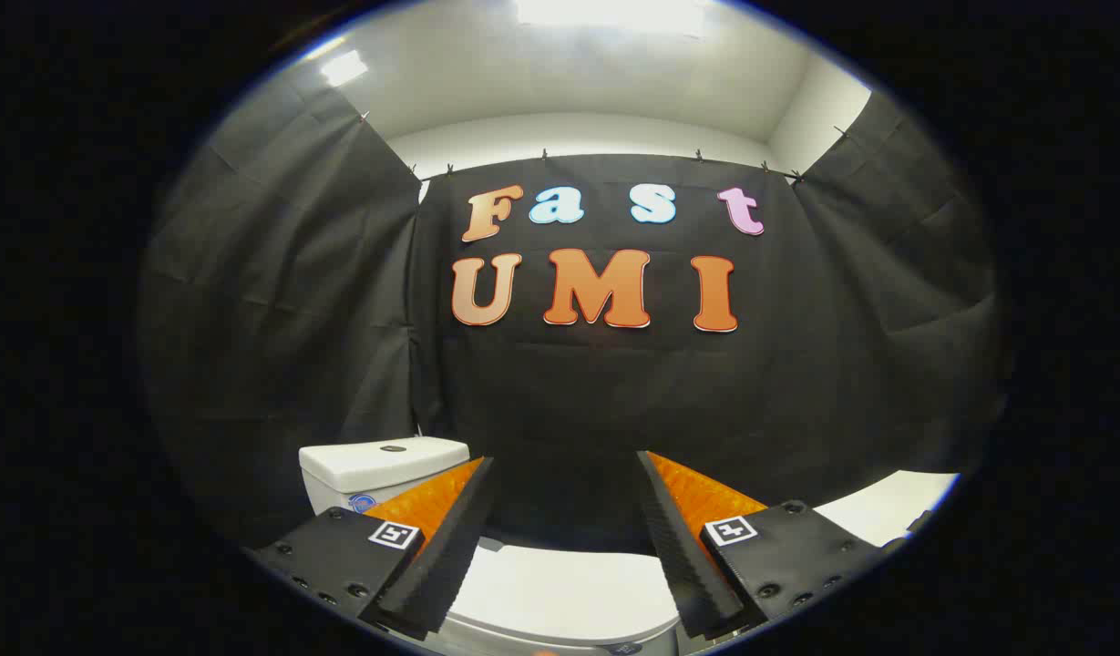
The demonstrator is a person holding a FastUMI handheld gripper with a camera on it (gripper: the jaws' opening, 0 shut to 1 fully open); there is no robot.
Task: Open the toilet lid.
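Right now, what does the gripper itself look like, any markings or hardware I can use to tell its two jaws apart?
The gripper has two long, wedge-shaped jaws with ribbed, saw-toothed inner edges and a textured face on each. Each jaw sits on a flat mounting plate studded with round screw heads. Each plate carries a small square black-and-white fiducial tag, and the two patterns differ. No cables are visible.
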